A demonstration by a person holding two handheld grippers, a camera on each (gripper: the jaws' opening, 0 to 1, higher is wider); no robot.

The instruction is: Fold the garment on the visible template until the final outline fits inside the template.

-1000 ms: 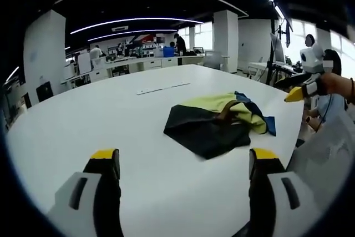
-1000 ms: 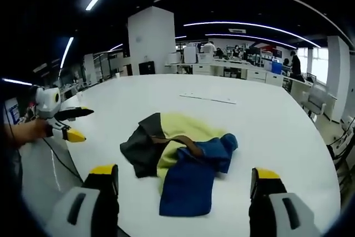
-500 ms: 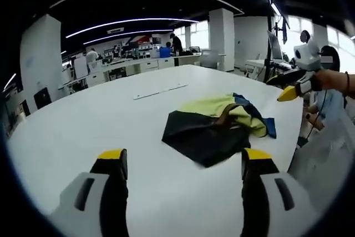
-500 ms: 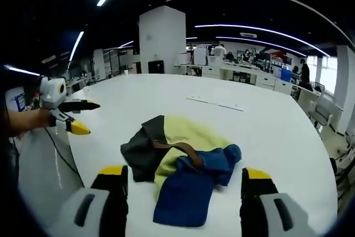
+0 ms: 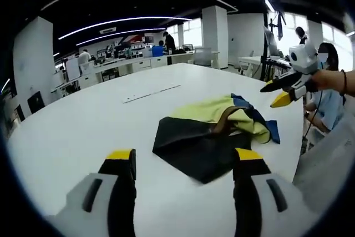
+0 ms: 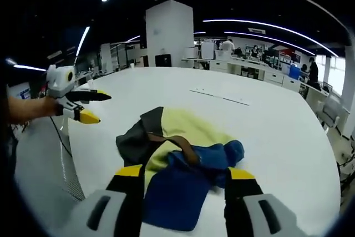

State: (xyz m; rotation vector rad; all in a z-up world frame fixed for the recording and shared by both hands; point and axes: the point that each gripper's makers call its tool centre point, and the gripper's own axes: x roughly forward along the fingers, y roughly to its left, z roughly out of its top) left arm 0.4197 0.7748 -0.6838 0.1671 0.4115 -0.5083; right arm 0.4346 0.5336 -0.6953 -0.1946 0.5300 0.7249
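A broad white table [image 5: 72,126] in an open office holds the crumpled garment [image 6: 177,165] near its edge — not yet folded; both the left gripper [image 5: 183,162] and right gripper [image 6: 186,178] hang above it, jaws apart, empty — seemingly poised to grasp.

Crumpled garment [image 5: 211,134] on white table [image 5: 77,120]

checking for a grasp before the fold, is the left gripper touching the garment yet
Apart. In the right gripper view the left gripper hangs over bare white table, clear of the garment, with its jaws open.
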